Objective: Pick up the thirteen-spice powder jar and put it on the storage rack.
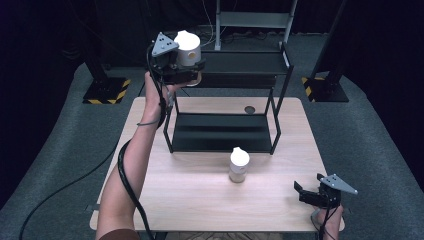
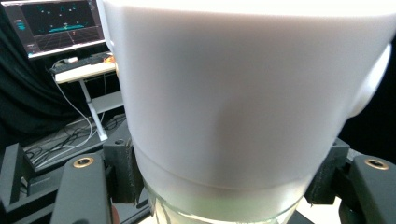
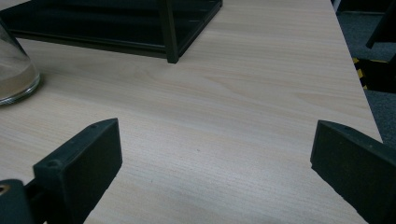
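My left gripper (image 1: 186,69) is raised at the left end of the black shelf's top tier (image 1: 240,62), shut on a glass jar with a white lid (image 1: 188,48). In the left gripper view that jar (image 2: 243,102) sits very close, with the black pads (image 2: 125,172) pressing on its sides below the lid. A second white-lidded jar (image 1: 238,165) stands on the table in front of the shelf, its glass base (image 3: 14,74) at the left edge of the right gripper view. My right gripper (image 1: 311,192) rests open at the table's front right corner with nothing between its jaws.
The black two-tier shelf (image 1: 222,132) stands at the back middle of the wooden table (image 1: 200,200). A small dark round disc (image 1: 249,109) lies on the table behind the shelf's lower tier. A monitor and keyboard (image 2: 60,32) stand far off.
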Demonstrator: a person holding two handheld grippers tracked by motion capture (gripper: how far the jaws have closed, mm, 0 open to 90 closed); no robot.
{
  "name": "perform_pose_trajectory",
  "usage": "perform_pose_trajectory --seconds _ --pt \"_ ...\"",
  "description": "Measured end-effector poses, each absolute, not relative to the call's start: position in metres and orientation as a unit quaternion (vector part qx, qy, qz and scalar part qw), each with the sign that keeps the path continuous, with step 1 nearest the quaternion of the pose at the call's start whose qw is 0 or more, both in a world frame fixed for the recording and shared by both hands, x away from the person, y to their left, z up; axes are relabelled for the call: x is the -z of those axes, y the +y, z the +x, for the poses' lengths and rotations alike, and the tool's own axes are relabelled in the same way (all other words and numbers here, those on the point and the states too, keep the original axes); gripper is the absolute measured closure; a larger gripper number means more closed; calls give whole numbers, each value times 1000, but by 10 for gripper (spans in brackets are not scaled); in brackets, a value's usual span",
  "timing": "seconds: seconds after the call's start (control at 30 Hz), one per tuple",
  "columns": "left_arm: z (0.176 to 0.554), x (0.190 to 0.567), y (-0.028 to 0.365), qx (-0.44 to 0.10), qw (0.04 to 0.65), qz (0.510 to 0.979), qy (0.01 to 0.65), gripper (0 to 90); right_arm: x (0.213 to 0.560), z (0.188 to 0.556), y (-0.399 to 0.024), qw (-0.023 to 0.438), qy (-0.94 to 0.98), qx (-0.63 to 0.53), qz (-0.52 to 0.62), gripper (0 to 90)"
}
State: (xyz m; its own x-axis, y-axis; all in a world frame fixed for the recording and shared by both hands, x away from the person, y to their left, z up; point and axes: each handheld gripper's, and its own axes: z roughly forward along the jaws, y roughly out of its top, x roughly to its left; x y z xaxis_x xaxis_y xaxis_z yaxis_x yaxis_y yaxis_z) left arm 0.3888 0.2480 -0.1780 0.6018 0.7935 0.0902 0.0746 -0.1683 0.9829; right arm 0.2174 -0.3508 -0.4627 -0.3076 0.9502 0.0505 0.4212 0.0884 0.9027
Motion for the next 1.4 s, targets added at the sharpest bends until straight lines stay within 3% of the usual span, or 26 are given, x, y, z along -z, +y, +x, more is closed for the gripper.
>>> perform_pose_trajectory --seconds 1.4 --pt "438 164 231 -325 537 685 370 304 463 217 -351 298 674 -447 507 15"
